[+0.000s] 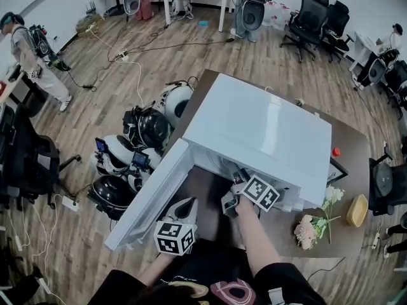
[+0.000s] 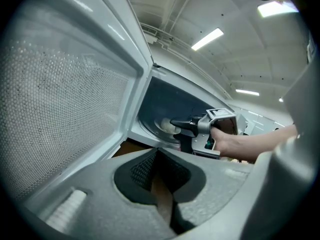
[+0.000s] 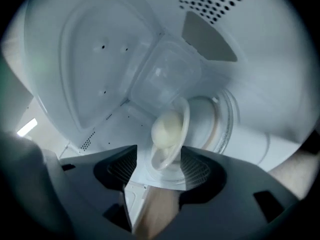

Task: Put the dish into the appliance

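Note:
A white microwave (image 1: pixel 254 129) stands on the brown table (image 1: pixel 353 151) with its door (image 1: pixel 149 196) swung open to the left. My right gripper (image 3: pixel 159 166) reaches into the cavity, jaws apart. A clear dish (image 3: pixel 172 134) carrying a pale round food item lies between them on the glass turntable (image 3: pixel 227 121), and the pads do not press on it. From the left gripper view, the right gripper (image 2: pixel 176 124) sits at the dish (image 2: pixel 164 127). My left gripper (image 2: pixel 159 176) hangs in front of the open door, shut on nothing.
A bunch of flowers (image 1: pixel 313 226), a yellow woven bowl (image 1: pixel 357 210) and a small red object (image 1: pixel 336 151) lie on the table to the right of the microwave. Several helmet-like devices (image 1: pixel 146 129) lie on the floor at left. A person (image 1: pixel 28 49) stands far left.

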The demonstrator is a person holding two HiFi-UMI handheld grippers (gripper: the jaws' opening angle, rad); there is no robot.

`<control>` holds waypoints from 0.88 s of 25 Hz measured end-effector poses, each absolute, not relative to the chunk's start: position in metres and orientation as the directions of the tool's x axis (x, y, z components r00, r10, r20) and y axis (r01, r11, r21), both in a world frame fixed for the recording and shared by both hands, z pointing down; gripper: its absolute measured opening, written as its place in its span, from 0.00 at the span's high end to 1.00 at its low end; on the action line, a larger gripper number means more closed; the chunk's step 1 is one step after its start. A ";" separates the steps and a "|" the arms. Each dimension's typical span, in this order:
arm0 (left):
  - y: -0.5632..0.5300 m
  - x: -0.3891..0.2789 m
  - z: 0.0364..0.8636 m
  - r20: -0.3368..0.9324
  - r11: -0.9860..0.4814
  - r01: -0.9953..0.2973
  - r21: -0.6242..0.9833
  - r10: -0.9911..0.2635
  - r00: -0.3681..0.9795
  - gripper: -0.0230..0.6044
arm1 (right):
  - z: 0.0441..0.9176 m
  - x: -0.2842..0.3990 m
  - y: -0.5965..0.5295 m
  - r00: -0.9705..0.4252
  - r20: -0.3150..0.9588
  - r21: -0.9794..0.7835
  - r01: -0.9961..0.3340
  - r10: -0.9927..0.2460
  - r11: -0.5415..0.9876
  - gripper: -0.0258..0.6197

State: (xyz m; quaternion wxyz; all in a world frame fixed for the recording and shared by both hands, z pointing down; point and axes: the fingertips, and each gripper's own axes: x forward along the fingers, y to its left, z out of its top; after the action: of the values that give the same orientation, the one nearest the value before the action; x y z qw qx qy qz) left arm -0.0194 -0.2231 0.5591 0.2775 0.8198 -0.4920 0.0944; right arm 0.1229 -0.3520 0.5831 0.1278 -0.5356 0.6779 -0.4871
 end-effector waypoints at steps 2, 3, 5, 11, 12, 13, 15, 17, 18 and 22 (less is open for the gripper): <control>-0.223 -0.020 0.559 0.430 -0.360 -0.860 0.361 -0.754 0.496 0.95 | 0.585 0.120 -0.350 -0.394 0.385 -0.735 -0.678 -0.835 -0.018 0.54; -0.223 -0.021 0.559 0.430 -0.361 -0.860 0.360 -0.754 0.496 0.95 | 0.586 0.119 -0.348 -0.390 0.401 -0.705 -0.709 -0.829 -0.007 0.54; -0.223 -0.021 0.558 0.428 -0.363 -0.860 0.359 -0.755 0.497 0.95 | 0.588 0.118 -0.346 -0.381 0.430 -0.645 -0.764 -0.819 0.017 0.53; -0.222 -0.018 0.556 0.429 -0.372 -0.859 0.351 -0.752 0.501 0.95 | 0.599 0.111 -0.340 -0.372 0.532 -0.452 -0.884 -0.761 0.116 0.49; -0.221 -0.018 0.557 0.429 -0.372 -0.859 0.351 -0.752 0.501 0.95 | 0.602 0.110 -0.339 -0.365 0.547 -0.419 -0.898 -0.753 0.130 0.49; -0.221 -0.018 0.557 0.429 -0.372 -0.860 0.350 -0.752 0.500 0.95 | 0.603 0.110 -0.339 -0.357 0.559 -0.390 -0.910 -0.748 0.142 0.49; -0.222 -0.018 0.557 0.427 -0.372 -0.860 0.349 -0.754 0.500 0.95 | 0.605 0.109 -0.339 -0.342 0.577 -0.348 -0.925 -0.742 0.155 0.49; -0.223 -0.018 0.556 0.426 -0.373 -0.860 0.349 -0.754 0.500 0.95 | 0.606 0.108 -0.339 -0.325 0.598 -0.307 -0.937 -0.733 0.165 0.49; -0.222 -0.017 0.556 0.426 -0.374 -0.859 0.348 -0.753 0.501 0.95 | 0.607 0.107 -0.338 -0.313 0.613 -0.276 -0.945 -0.725 0.175 0.49; -0.223 -0.017 0.556 0.425 -0.377 -0.858 0.349 -0.752 0.503 0.95 | 0.612 0.105 -0.335 -0.261 0.663 -0.153 -0.965 -0.701 0.215 0.49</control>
State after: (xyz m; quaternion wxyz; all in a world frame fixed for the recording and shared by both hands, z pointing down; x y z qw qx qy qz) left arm -0.0169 -0.2228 0.5564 0.2699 0.8239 -0.4885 0.0979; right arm 0.1050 -0.3350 0.6116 -0.2350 -0.5606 0.7430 -0.2801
